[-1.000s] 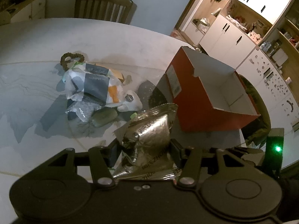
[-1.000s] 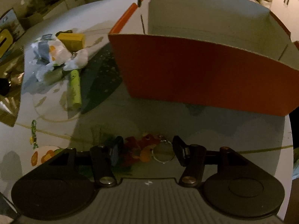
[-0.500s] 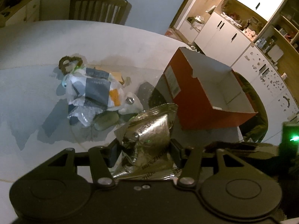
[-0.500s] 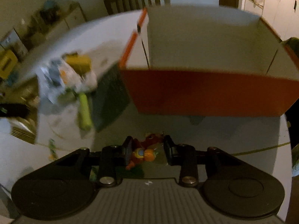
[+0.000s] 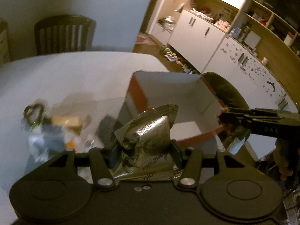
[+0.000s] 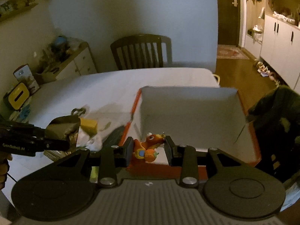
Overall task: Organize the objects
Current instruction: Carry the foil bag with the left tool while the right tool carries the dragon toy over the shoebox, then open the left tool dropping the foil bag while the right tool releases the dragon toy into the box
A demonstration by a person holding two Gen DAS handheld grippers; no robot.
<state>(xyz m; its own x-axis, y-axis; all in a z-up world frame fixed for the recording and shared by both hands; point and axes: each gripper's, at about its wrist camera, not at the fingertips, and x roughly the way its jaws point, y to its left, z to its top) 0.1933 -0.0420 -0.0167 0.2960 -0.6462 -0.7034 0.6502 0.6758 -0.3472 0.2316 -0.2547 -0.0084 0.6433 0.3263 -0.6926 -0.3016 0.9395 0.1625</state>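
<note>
- One crinkled silver foil packet (image 5: 150, 140) sits clamped in the left gripper (image 5: 144, 150), held above the white table (image 5: 75, 78) just before one open orange cardboard box (image 5: 187, 101).
- One blurred heap of wrappers (image 5: 52, 136) lies to the left; one dark chair (image 5: 63, 35) and white cabinets (image 5: 196, 33) stand beyond.
- One orange toy keychain (image 6: 148, 148) is pinched in the right gripper (image 6: 148, 150) over the box's near wall (image 6: 168, 168).
- One yellow block (image 6: 89, 124) lies left of the box.
</note>
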